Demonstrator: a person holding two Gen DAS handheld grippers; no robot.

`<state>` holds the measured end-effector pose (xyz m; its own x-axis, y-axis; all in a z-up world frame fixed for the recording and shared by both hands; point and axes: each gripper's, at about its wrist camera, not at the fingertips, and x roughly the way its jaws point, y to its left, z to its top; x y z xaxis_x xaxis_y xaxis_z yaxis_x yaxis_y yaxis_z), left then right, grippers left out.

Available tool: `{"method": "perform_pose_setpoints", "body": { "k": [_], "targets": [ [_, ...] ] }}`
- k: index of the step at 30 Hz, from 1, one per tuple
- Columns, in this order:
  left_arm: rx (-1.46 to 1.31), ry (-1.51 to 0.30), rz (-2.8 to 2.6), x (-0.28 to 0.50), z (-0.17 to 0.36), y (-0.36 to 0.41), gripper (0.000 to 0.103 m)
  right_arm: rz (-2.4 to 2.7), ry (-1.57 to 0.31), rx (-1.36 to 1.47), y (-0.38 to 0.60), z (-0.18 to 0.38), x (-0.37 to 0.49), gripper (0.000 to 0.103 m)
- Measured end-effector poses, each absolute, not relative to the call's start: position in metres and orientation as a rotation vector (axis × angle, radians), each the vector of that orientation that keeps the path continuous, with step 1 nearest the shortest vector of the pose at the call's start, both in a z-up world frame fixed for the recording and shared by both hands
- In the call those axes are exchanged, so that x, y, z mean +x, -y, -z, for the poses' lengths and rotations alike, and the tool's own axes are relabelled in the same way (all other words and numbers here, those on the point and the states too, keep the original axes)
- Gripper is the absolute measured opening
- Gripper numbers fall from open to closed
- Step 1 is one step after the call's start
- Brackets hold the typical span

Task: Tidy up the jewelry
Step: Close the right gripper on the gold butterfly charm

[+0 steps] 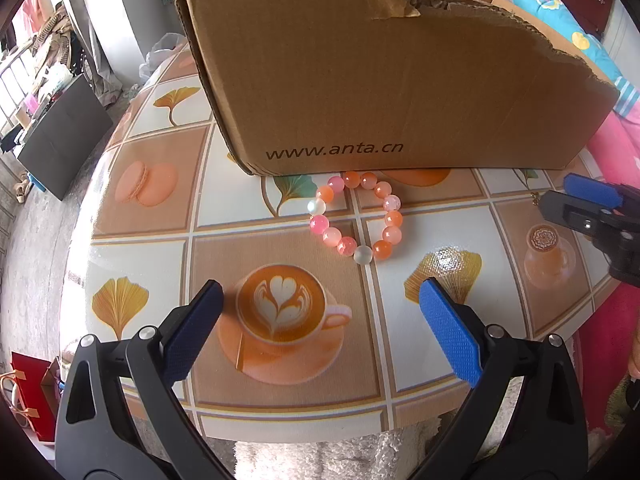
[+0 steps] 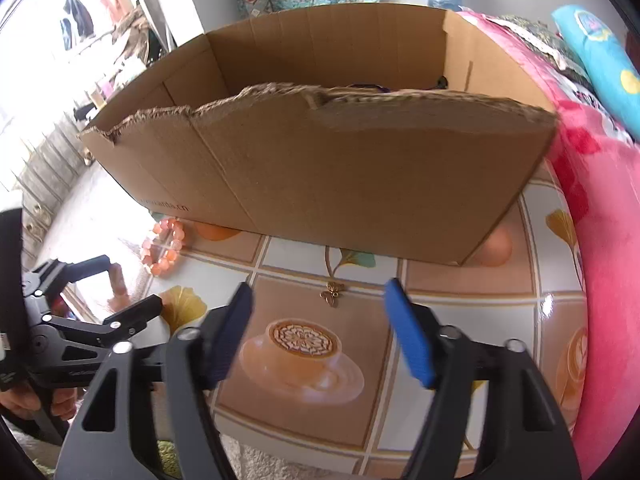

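A bracelet of pink, orange and white beads [image 1: 394,218] lies on the table just in front of a torn cardboard box [image 1: 380,80]. My left gripper [image 1: 322,284] hovers open over the printed coffee cup, short of the bracelet, with nothing between its fingers. A small gold pendant [image 2: 332,294] lies on the table between the tips of my right gripper [image 2: 320,285]. The right jaws stand apart and the pads do not touch the pendant. In the left wrist view the right gripper [image 1: 592,200] is at the far right, with the pendant [image 1: 534,199] by its tip. The bracelet [image 2: 162,268] is also visible to the left.
The round table [image 1: 140,240] carries a glossy cloth printed with leaves and cups. The box [image 2: 340,180] is open on top, with something dark inside at the back. A pink blanket [image 2: 600,240] presses against the table's right edge. The left gripper's frame [image 2: 100,328] sits at the lower left.
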<state>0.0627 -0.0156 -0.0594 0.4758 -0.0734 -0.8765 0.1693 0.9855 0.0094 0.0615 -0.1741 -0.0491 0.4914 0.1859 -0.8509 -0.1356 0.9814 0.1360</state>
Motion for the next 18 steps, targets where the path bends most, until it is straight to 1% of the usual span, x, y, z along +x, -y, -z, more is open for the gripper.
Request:
{"method": "perform_pose_setpoints", "body": {
  "k": [1,2,3,4,6,10,12,15,16,18],
  "targets": [
    [0.099,-1.065,0.149,0.063,0.059,0.015,0.095,-0.195,-1.042,0.048,0.175,0.052,0.06,0.049],
    [0.099,-1.066,0.149,0.063,0.059,0.015,0.095,-0.194,-1.046,0.041,0.174,0.055,0.061,0.046],
    [0.099,-1.065,0.149,0.063,0.059,0.015,0.095,-0.191,-1.049,0.03,0.172,0.054,0.066,0.04],
    [0.099,-1.065,0.149,0.063,0.059,0.015,0.095,-0.187,-1.049,0.018,0.169,0.053,0.066,0.037],
    [0.099,-1.065,0.149,0.063,0.059,0.015,0.095,-0.176,-1.045,-0.016,0.168,0.055,0.07,0.034],
    [0.099,-1.065,0.148,0.063,0.058,0.015,0.095,-0.169,-1.046,-0.049,0.166,0.057,0.074,0.025],
    [0.099,-1.066,0.147,0.063,0.058,0.014,0.095,-0.173,-1.047,-0.05,0.167,0.058,0.076,0.022],
    [0.099,-1.065,0.146,0.063,0.057,0.014,0.095,-0.181,-1.05,-0.042,0.167,0.058,0.077,0.01],
    [0.099,-1.064,0.146,0.063,0.058,0.014,0.095,-0.184,-1.053,-0.036,0.168,0.057,0.078,0.008],
    [0.099,-1.063,0.146,0.063,0.058,0.015,0.095,-0.183,-1.055,-0.03,0.17,0.057,0.08,0.008]
  ]
}}
